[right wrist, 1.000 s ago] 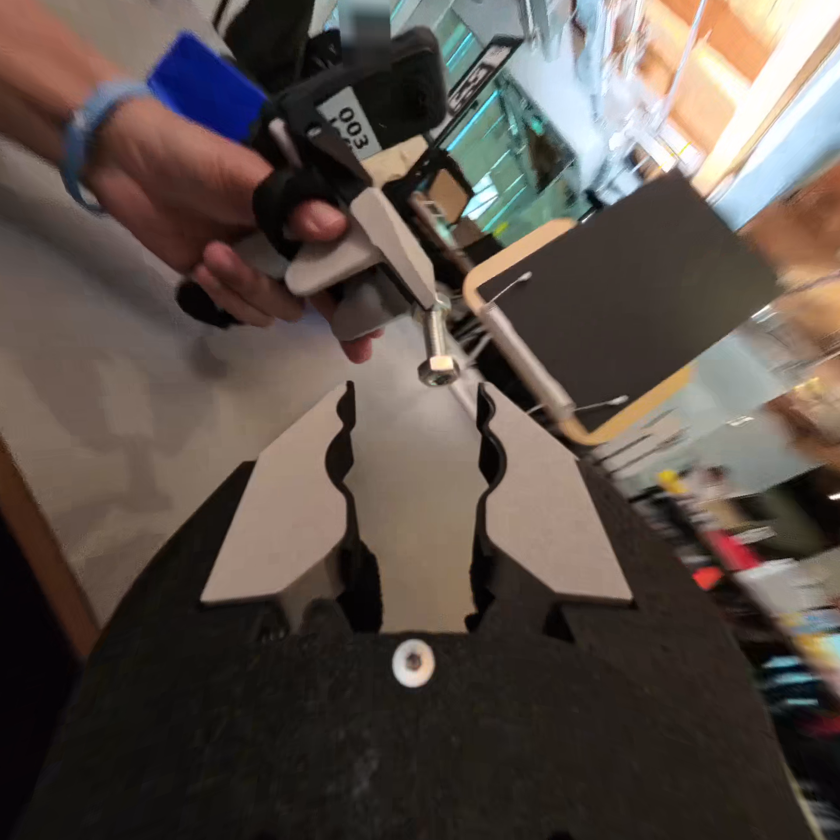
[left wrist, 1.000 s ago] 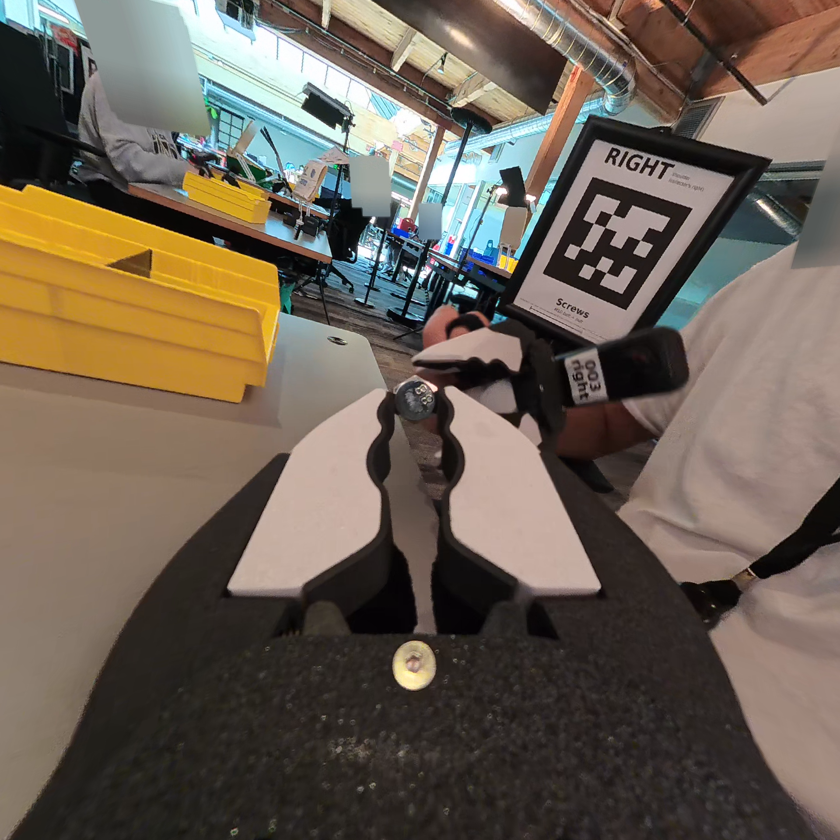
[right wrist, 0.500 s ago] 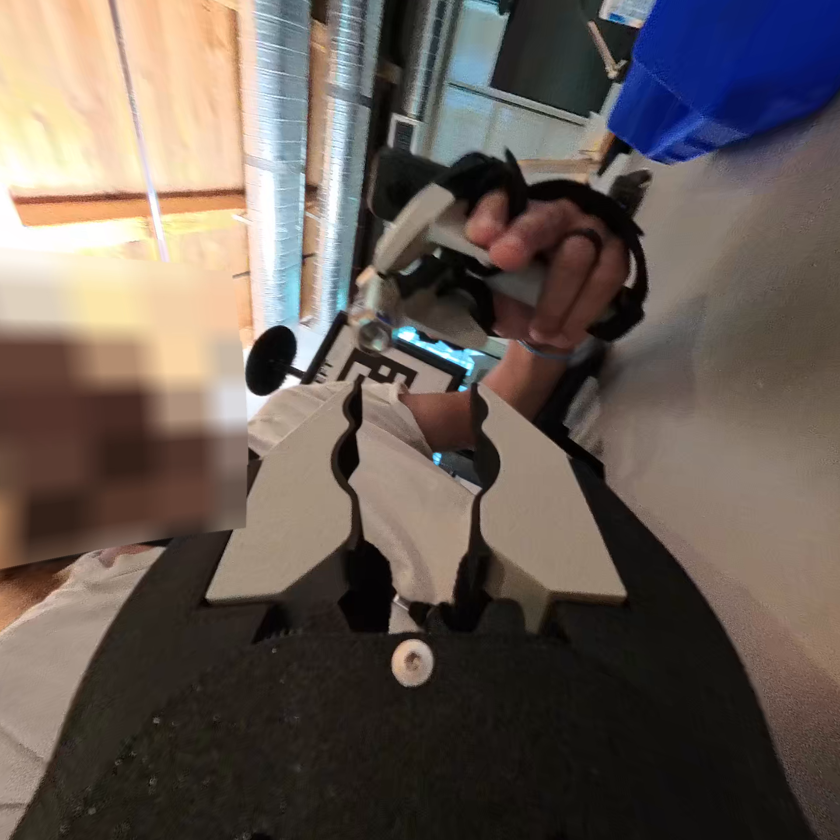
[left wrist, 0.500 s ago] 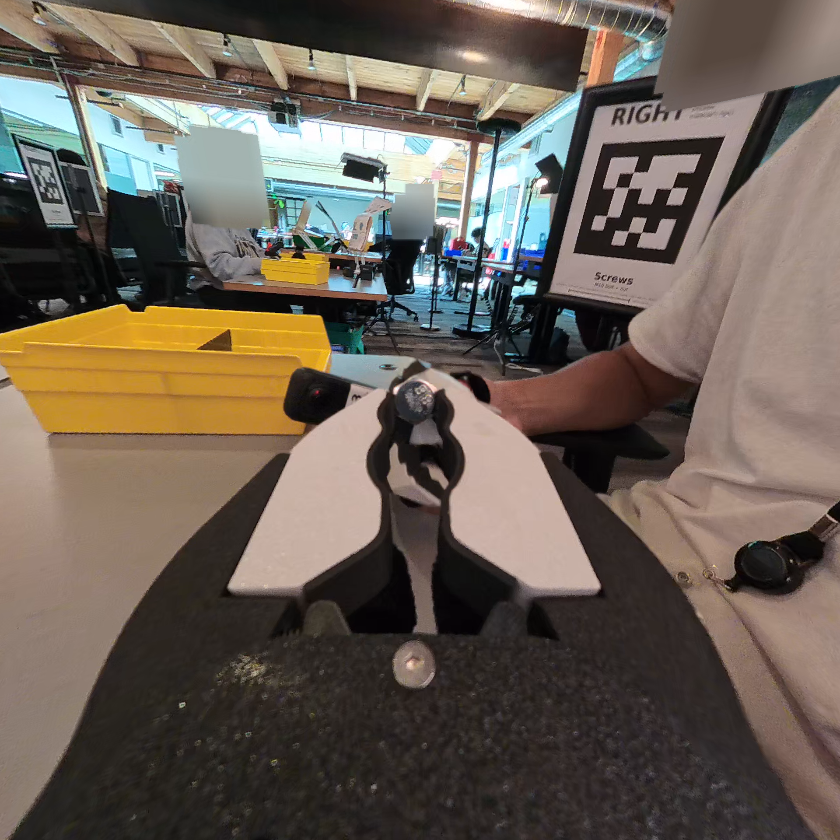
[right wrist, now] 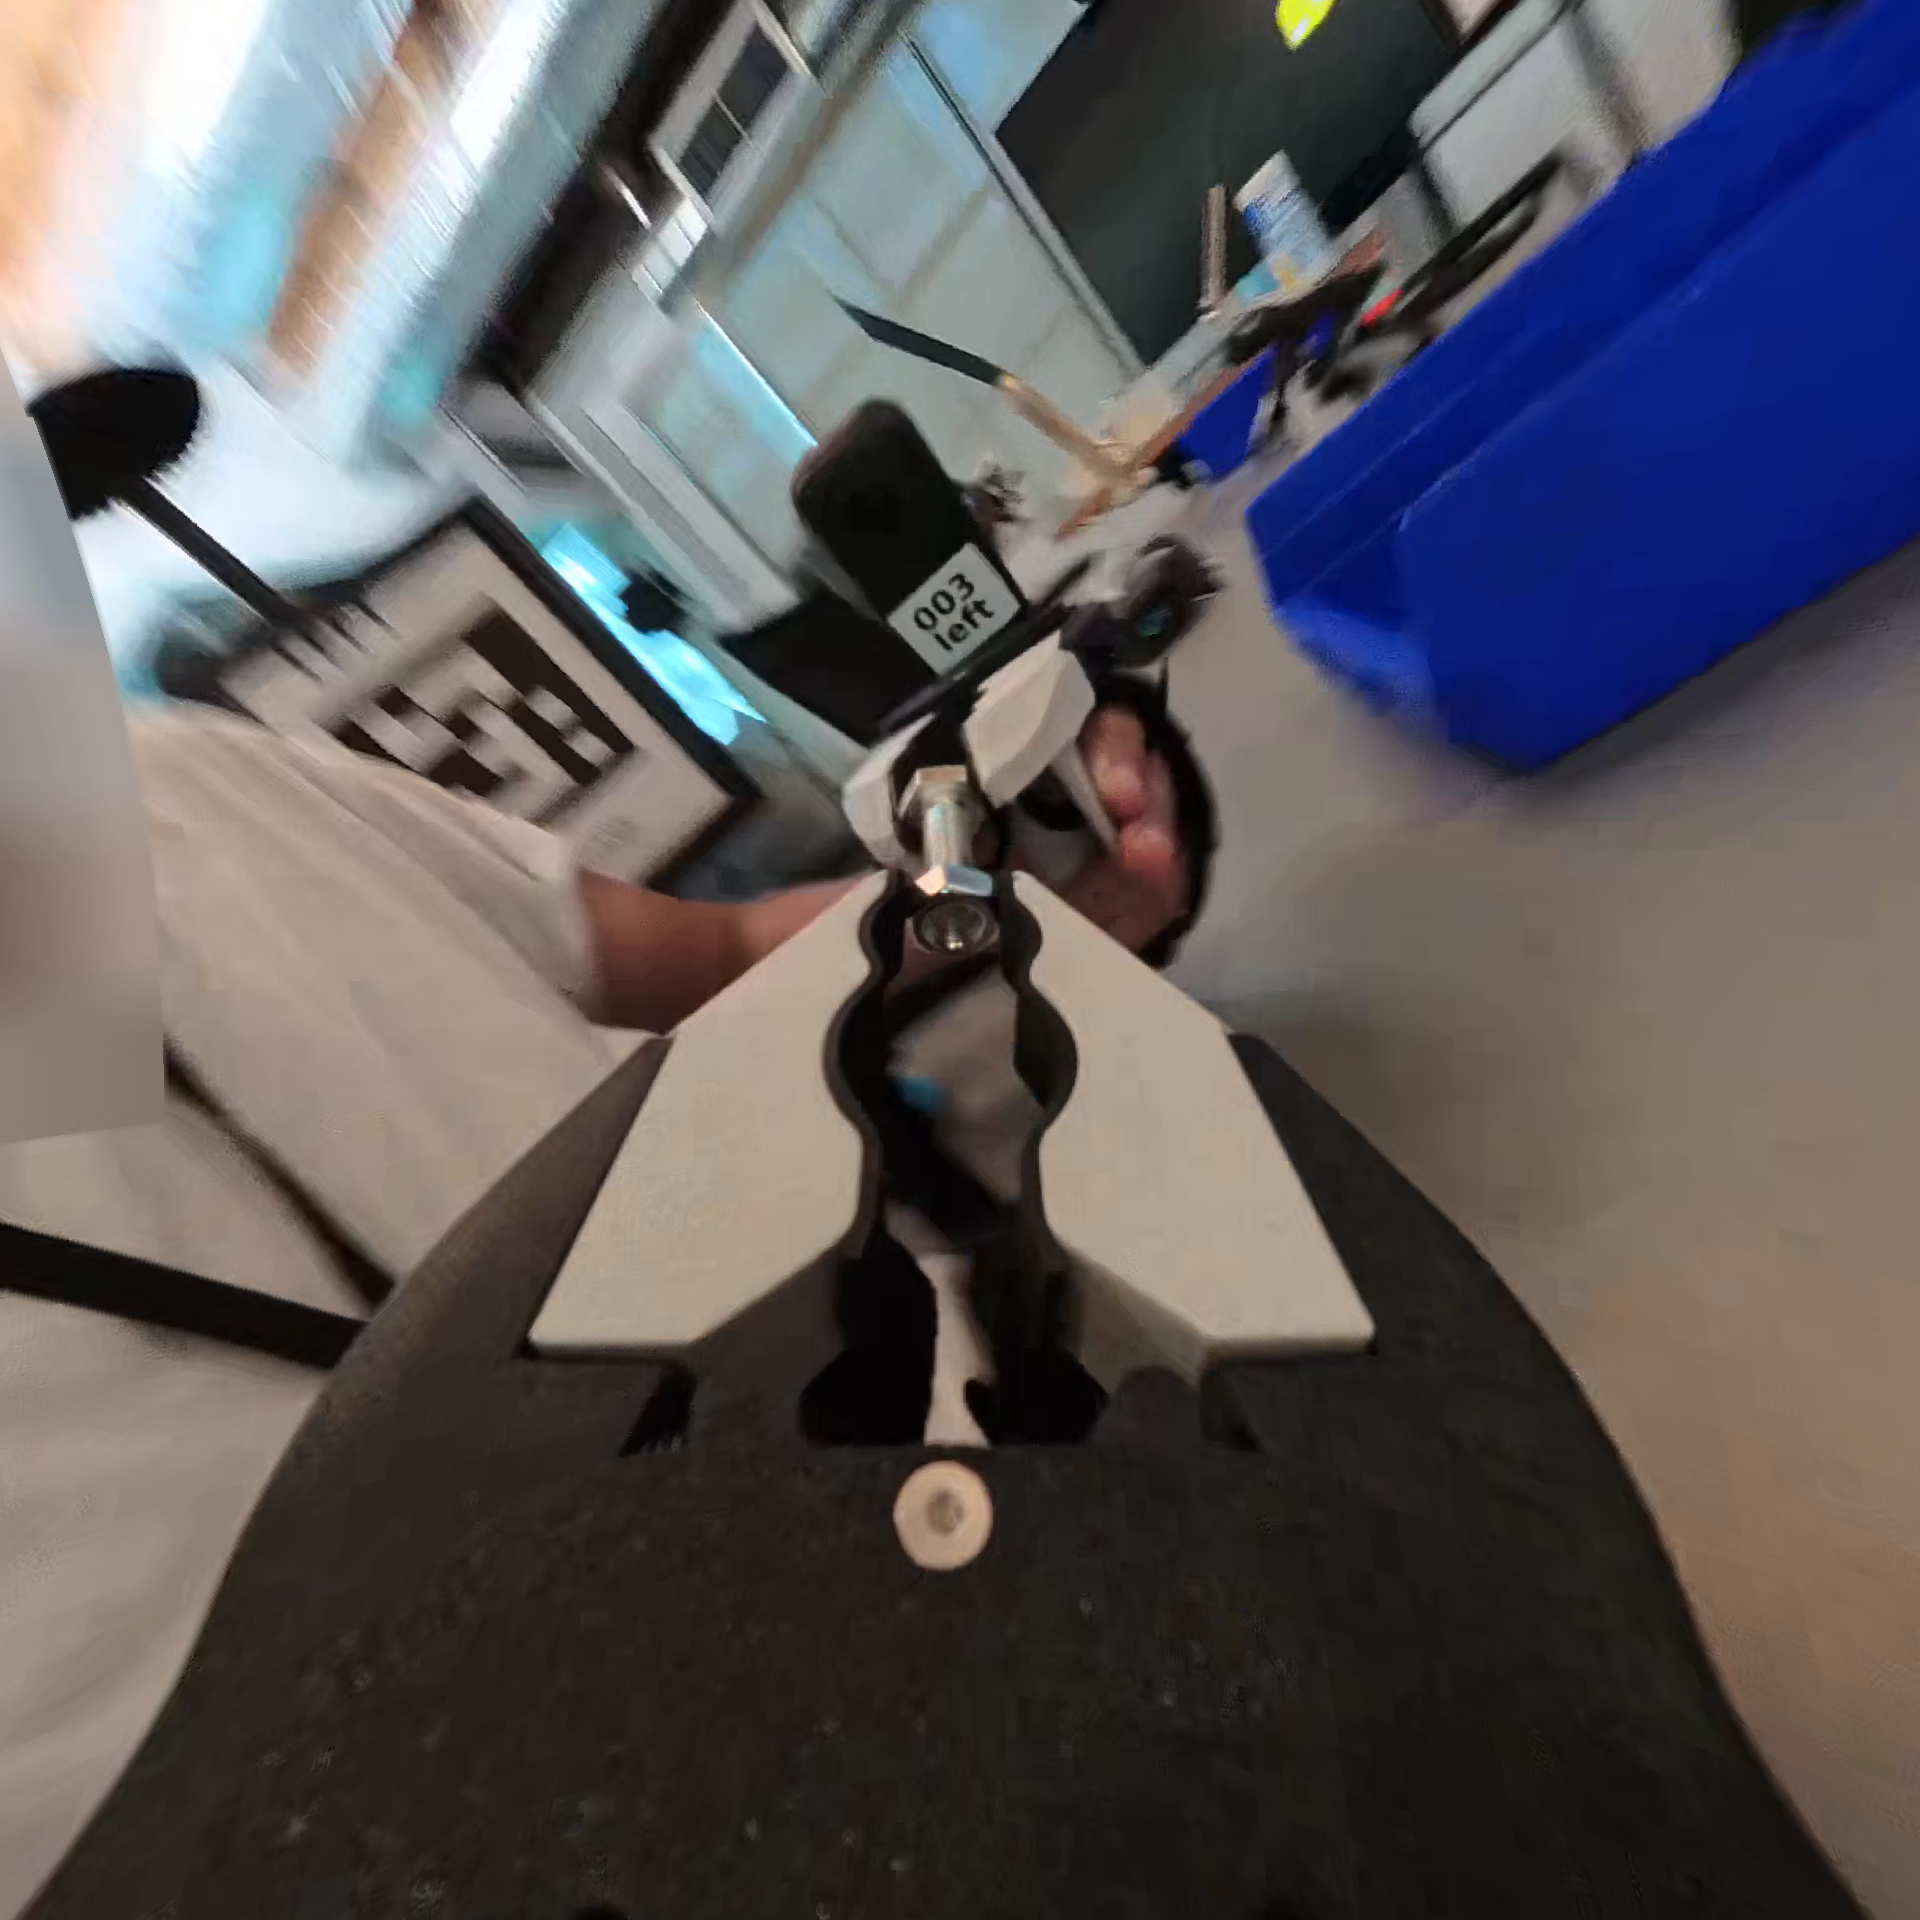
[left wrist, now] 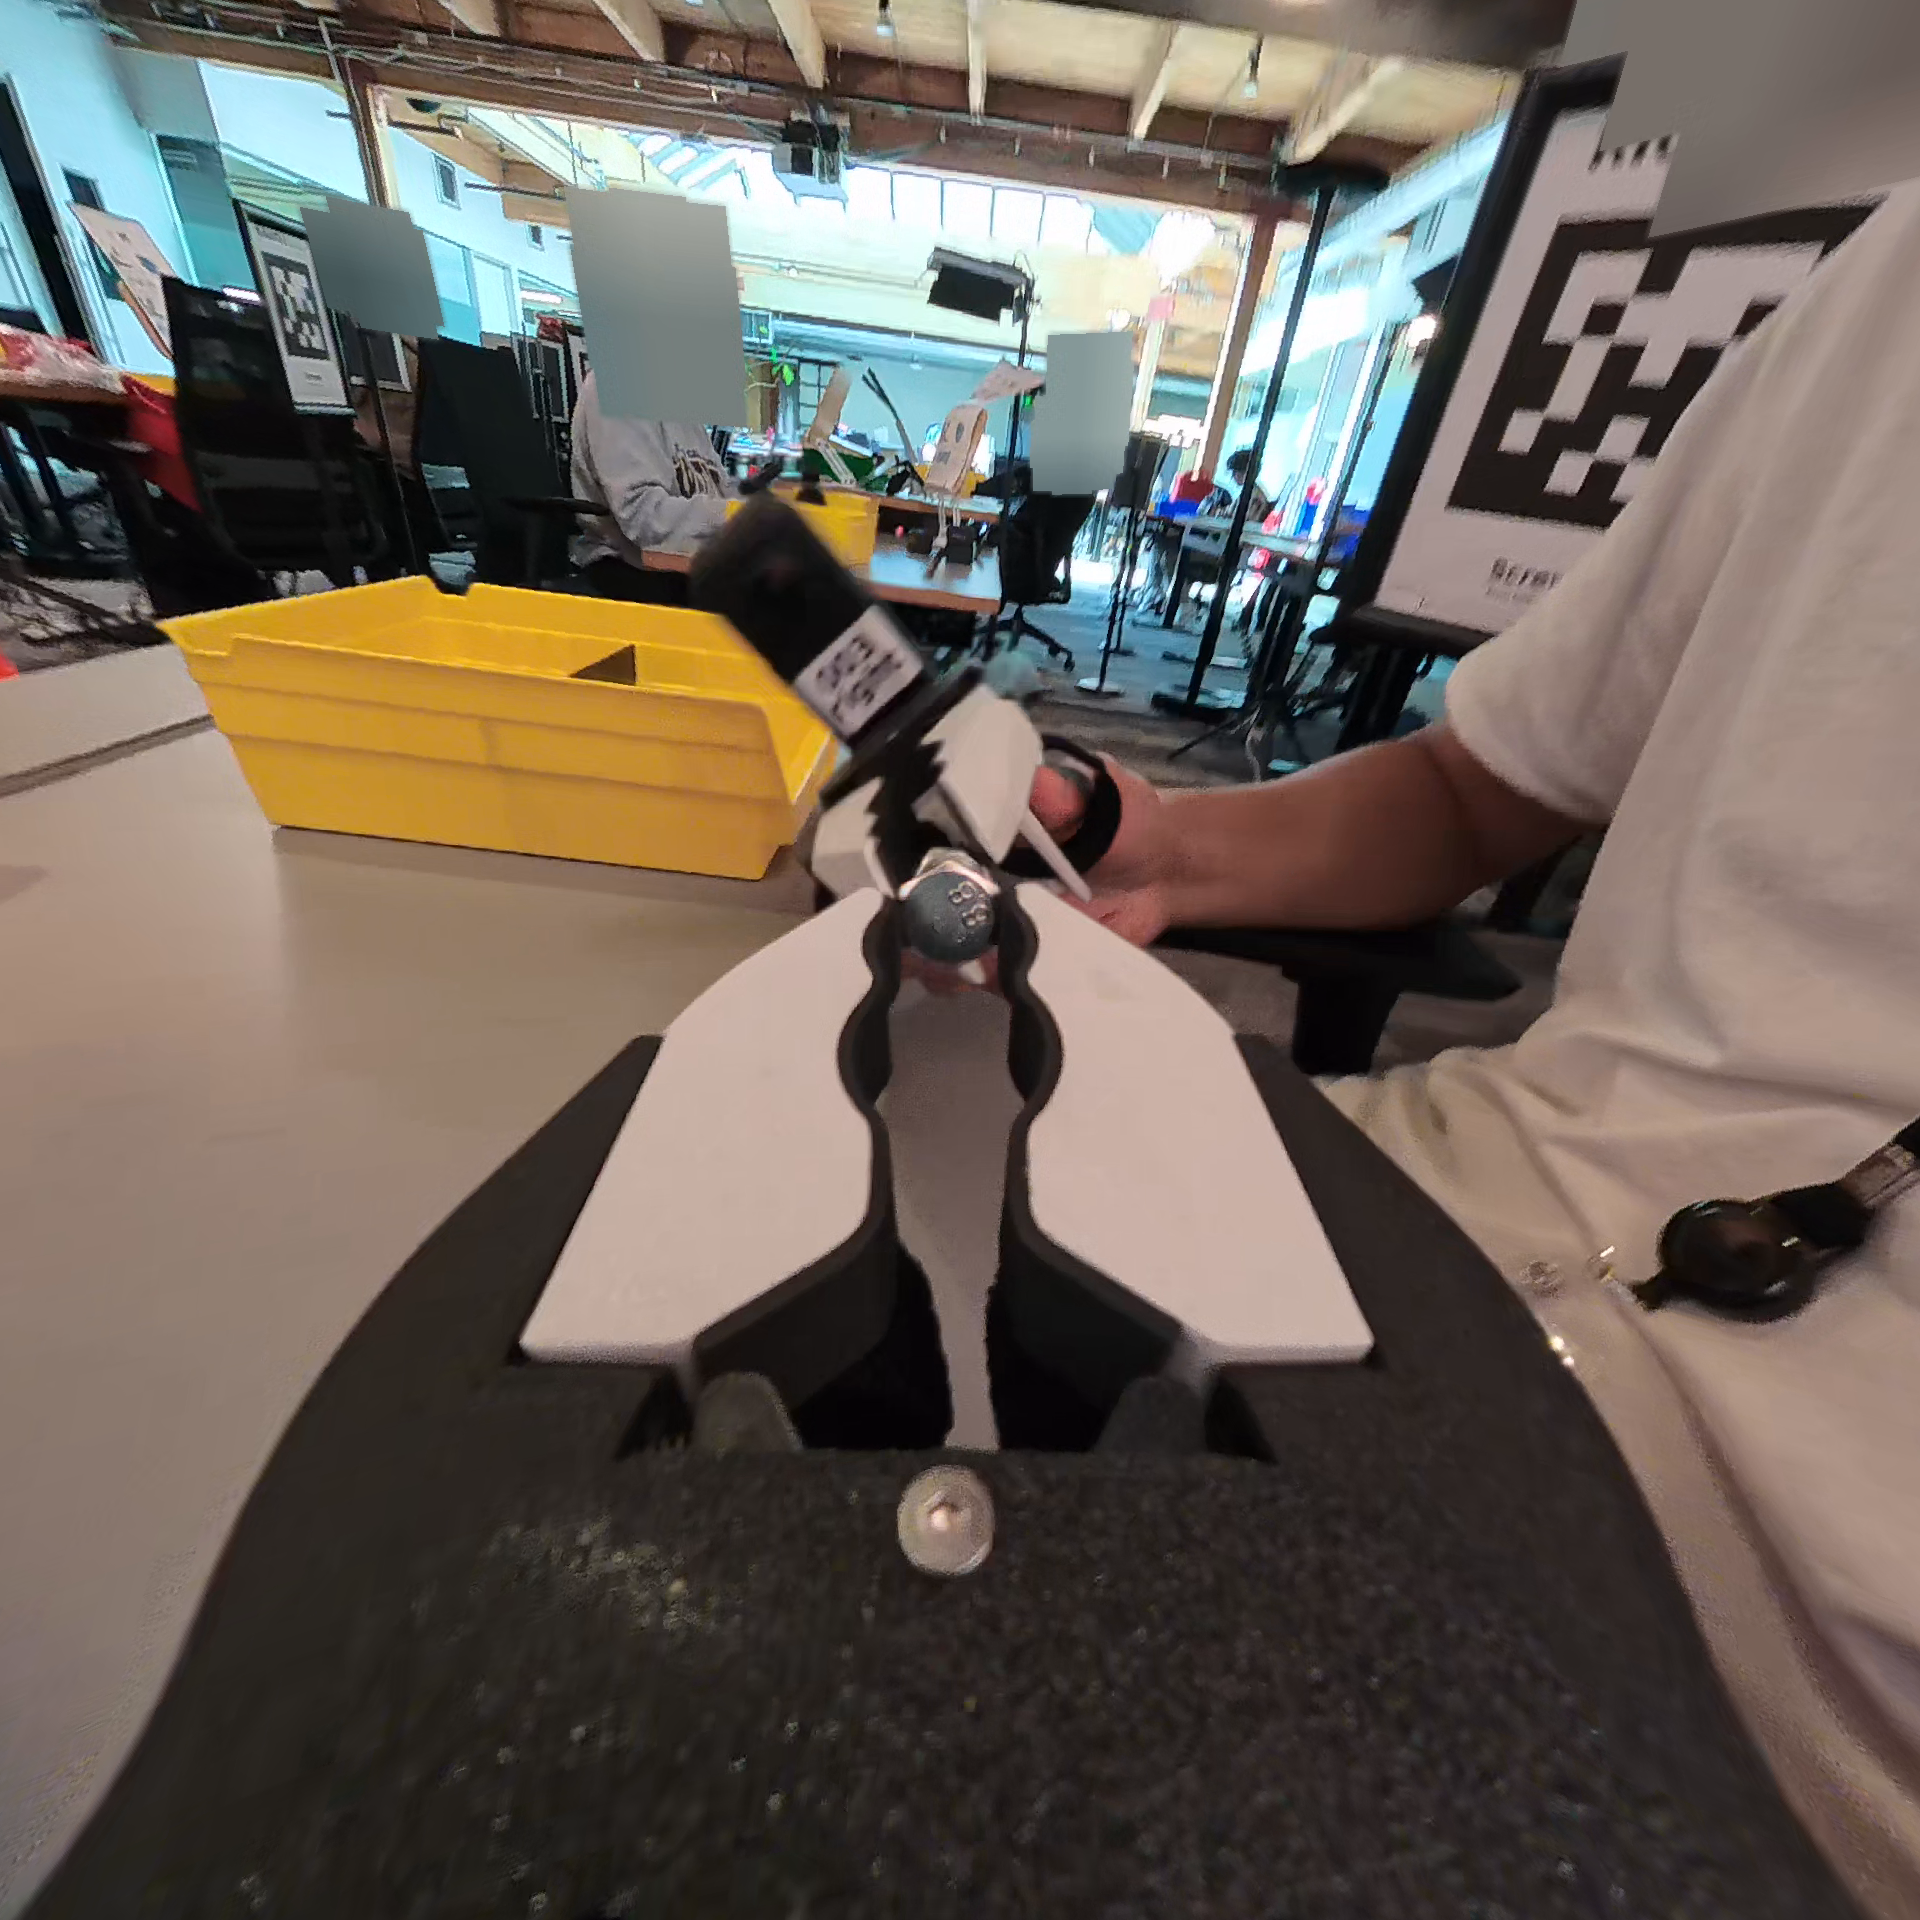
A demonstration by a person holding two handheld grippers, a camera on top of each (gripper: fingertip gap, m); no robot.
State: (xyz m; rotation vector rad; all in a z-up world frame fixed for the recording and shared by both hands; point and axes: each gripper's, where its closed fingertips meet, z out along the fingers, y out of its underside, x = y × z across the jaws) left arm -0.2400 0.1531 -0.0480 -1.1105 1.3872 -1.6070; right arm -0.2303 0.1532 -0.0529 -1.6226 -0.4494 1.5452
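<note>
My left gripper (left wrist: 948,920) is shut on the head of a steel bolt (left wrist: 948,914), held above the table's front edge. In the right wrist view the same bolt (right wrist: 940,821) points toward the camera, with a hex nut (right wrist: 961,881) on its threaded end. My right gripper (right wrist: 951,914) faces the left one, with its fingertips closed around the nut end of the bolt. The left gripper also shows in the right wrist view (right wrist: 935,790). The right gripper also shows in the left wrist view (left wrist: 925,821), just behind the bolt head. Both grippers are held in a person's hands.
A yellow bin (left wrist: 499,727) stands on the grey table (left wrist: 208,1039) to the left. A blue bin (right wrist: 1610,499) stands on the table at the right. A framed black-and-white marker sign (left wrist: 1621,364) stands behind the person in a white shirt (left wrist: 1714,831). People sit at desks farther back.
The right gripper has swung round to face the left one, come up to the bolt's nut end and gone from open to closed. The left gripper kept the bolt and turned level.
</note>
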